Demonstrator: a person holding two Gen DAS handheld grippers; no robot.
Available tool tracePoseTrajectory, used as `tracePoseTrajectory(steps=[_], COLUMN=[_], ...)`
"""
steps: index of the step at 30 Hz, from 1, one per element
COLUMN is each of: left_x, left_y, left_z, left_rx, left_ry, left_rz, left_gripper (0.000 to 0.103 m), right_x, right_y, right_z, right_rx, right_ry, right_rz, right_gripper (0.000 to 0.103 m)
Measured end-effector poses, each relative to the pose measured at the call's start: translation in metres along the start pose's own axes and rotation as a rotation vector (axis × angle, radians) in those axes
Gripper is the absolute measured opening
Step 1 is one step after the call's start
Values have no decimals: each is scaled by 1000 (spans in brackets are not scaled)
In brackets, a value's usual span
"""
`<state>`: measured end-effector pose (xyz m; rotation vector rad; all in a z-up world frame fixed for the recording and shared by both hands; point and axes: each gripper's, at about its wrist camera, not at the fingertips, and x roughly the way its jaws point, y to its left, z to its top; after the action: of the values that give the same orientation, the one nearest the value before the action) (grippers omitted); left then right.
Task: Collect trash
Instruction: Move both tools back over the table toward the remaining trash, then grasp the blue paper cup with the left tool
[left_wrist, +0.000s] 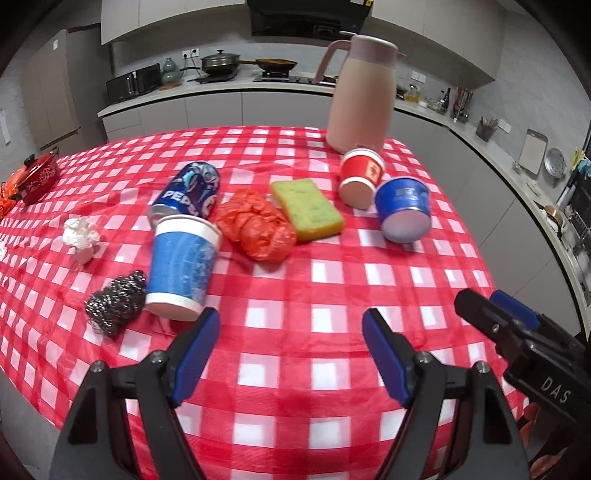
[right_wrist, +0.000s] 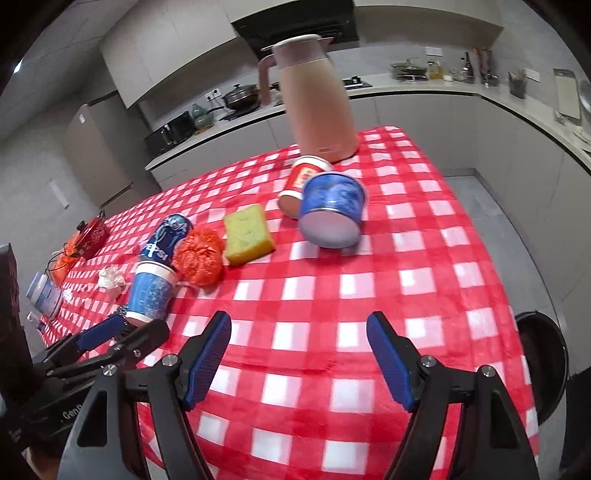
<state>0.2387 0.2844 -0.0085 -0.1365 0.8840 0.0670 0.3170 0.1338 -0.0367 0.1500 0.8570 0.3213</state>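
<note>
Trash lies on the red checked tablecloth (left_wrist: 295, 295): a Pepsi can (left_wrist: 188, 194) (right_wrist: 166, 240), a tipped blue paper cup (left_wrist: 181, 266) (right_wrist: 151, 291), a crumpled orange bag (left_wrist: 255, 225) (right_wrist: 199, 260), a white tissue wad (left_wrist: 81, 234) (right_wrist: 110, 278), a red cup (left_wrist: 360, 177) (right_wrist: 301, 181) and a short blue cup (left_wrist: 404, 206) (right_wrist: 332, 206), both on their sides. My left gripper (left_wrist: 290, 350) hovers open over bare cloth, just right of the tipped blue cup. My right gripper (right_wrist: 299, 354) is open too, empty, short of the blue cup.
A yellow-green sponge (left_wrist: 306, 208) and a steel scourer (left_wrist: 116, 301) lie among the trash. A tall beige jug (left_wrist: 360, 96) stands at the back. A red box (left_wrist: 38, 177) sits far left. A black bin (right_wrist: 543, 362) stands on the floor beyond the table's right edge.
</note>
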Motion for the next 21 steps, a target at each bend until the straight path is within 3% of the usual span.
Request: tracePoseTrajectory(steps=[13, 21], left_x=[30, 53], left_y=[80, 97], left_z=[19, 26], left_rx=[-5, 23], left_ry=[26, 62], left_rz=[5, -19], left_gripper=[80, 80], right_x=[37, 58], right_y=[51, 74], right_z=[5, 5], right_rx=[39, 51], right_ry=[-2, 16], right_rz=[-41, -66], right_gripper=[78, 78])
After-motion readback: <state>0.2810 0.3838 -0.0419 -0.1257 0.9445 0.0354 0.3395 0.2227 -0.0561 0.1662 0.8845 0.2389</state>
